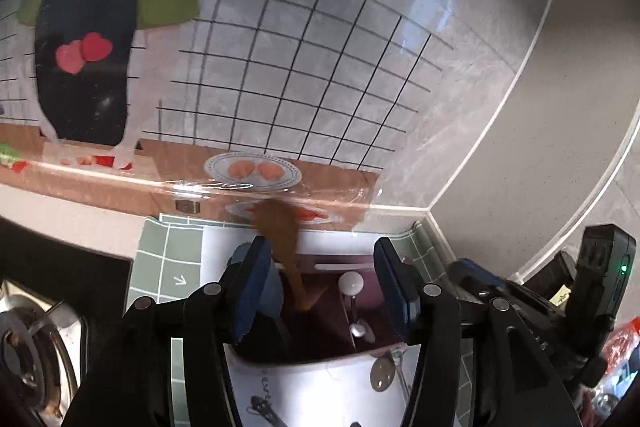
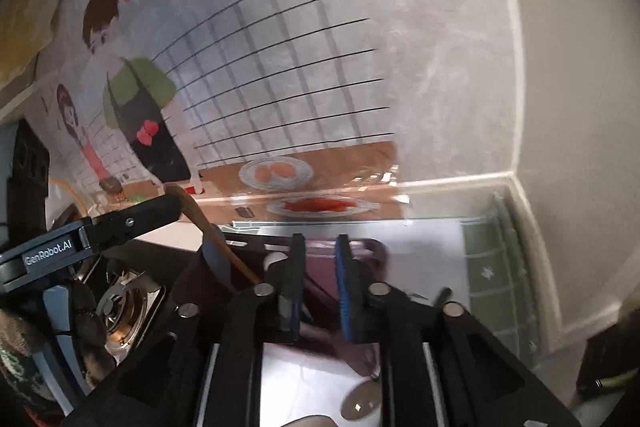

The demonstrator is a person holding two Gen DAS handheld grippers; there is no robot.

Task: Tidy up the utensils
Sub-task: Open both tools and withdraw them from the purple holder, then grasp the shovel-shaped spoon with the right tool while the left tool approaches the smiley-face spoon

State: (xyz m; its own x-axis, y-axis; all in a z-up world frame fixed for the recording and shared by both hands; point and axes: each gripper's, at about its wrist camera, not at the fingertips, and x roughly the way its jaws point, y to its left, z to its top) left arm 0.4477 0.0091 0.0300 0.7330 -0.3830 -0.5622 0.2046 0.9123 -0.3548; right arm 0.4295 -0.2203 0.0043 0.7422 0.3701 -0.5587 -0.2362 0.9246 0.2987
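Note:
My left gripper (image 1: 320, 283) is open wide over a dark maroon utensil tray (image 1: 328, 331). A brown wooden spoon (image 1: 286, 247) leans out of the tray between the jaws, close to the left blue pad and not pinched. A metal utensil with a white ball end (image 1: 352, 285) lies in the tray's right compartment. My right gripper (image 2: 319, 283) is open with a narrow gap over the tray (image 2: 320, 267), nothing between its pads. A metal spoon (image 2: 362, 403) lies on white paper below it. The left gripper (image 2: 194, 227) brackets the wooden spoon (image 2: 218, 241) at left.
A gas burner (image 1: 24, 355) (image 2: 120, 307) sits to the left. The tray rests on white paper (image 1: 320, 387) over a green tiled mat (image 1: 168, 259). A cartoon wall poster (image 1: 280, 67) stands behind; walls meet in a corner at right. A patterned sleeve (image 2: 20, 359) is at lower left.

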